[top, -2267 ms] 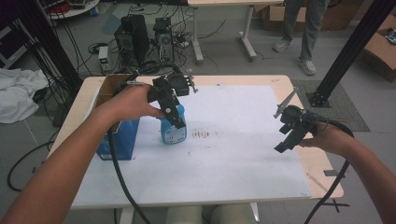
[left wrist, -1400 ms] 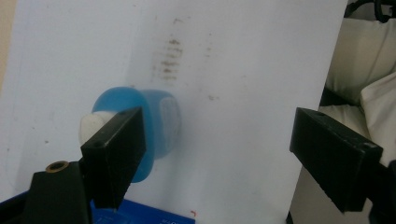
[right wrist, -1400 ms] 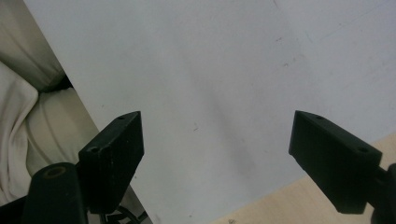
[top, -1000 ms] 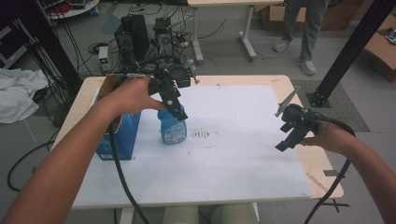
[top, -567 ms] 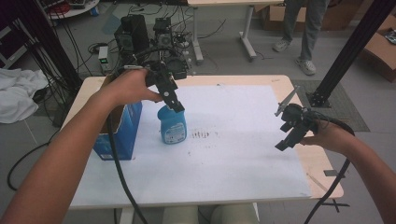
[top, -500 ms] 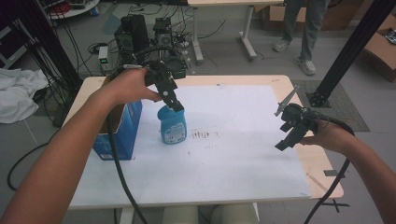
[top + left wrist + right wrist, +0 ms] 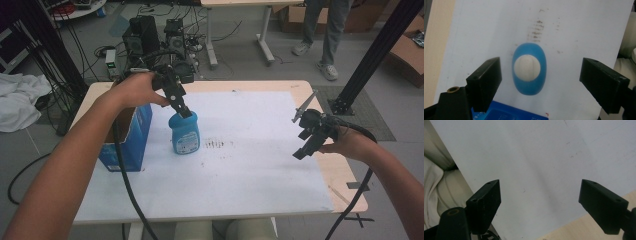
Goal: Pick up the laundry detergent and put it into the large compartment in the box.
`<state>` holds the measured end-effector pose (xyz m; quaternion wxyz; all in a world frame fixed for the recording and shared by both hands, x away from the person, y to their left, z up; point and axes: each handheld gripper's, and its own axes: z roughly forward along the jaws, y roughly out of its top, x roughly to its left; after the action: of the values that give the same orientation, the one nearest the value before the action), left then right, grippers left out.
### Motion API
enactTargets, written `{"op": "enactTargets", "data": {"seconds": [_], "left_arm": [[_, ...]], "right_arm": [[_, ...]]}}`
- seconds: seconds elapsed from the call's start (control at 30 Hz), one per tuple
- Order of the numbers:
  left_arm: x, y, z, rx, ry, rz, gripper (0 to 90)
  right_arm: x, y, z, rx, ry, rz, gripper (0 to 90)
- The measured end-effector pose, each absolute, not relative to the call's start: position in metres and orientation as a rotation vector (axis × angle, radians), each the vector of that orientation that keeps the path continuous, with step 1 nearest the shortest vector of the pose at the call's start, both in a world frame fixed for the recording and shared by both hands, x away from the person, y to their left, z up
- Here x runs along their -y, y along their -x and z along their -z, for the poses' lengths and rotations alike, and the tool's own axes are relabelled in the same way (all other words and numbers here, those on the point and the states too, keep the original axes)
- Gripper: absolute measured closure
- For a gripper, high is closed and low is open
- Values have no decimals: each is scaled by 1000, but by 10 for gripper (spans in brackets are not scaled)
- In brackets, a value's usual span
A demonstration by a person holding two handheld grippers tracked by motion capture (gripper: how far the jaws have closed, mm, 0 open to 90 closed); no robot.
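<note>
One white sheet, wooden table, possibly smudged

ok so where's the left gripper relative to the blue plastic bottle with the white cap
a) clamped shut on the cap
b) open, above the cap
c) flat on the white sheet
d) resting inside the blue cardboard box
b: the left gripper hangs over the blue plastic bottle, its jaws wide apart either side of the white cap, touching nothing.
</note>
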<state>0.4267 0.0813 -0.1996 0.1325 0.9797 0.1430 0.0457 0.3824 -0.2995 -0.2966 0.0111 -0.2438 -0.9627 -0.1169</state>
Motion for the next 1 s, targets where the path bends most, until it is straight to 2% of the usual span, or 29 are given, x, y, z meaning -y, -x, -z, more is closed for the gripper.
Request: {"op": "enactTargets", "data": {"seconds": [1.0], "left_arm": [[-86, -441, 237, -435, -2862, -88, 184]], "right_arm": [[299, -384, 301, 2991, 771, 355, 180]]}}
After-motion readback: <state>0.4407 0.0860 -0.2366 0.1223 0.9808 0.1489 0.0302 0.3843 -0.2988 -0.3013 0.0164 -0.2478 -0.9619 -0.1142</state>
